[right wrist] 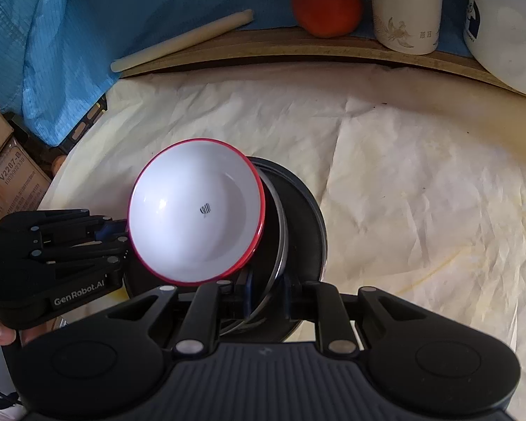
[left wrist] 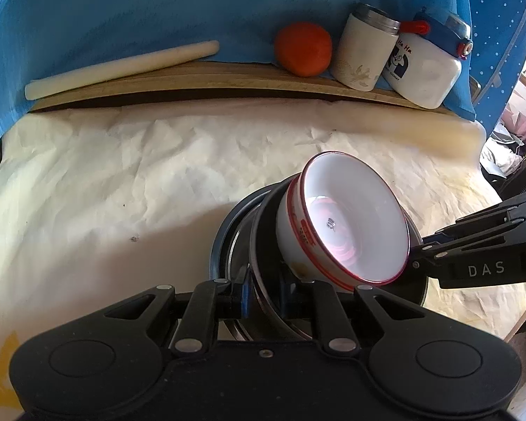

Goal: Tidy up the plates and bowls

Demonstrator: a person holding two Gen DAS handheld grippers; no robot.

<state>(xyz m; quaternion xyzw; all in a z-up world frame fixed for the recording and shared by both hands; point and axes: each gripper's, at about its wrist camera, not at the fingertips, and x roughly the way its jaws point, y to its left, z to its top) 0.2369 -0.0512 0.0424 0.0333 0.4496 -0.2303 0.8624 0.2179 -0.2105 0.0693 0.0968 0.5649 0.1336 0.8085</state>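
Bowl [left wrist: 347, 224] on dark plates [right wrist: 298, 210], gripper [left wrist: 263, 291] each side

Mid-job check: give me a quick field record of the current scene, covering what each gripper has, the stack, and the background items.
left gripper: shut on dark plates' rim
right gripper: shut on dark plates' rim, opposite side
dark plates: stacked, two or more
white bowl: red-rimmed, empty, sits on the plates
stack contact with table: cannot tell
table cover: crumpled pale paper
back ledge: rolling pin, orange fruit, cream flask, white jug
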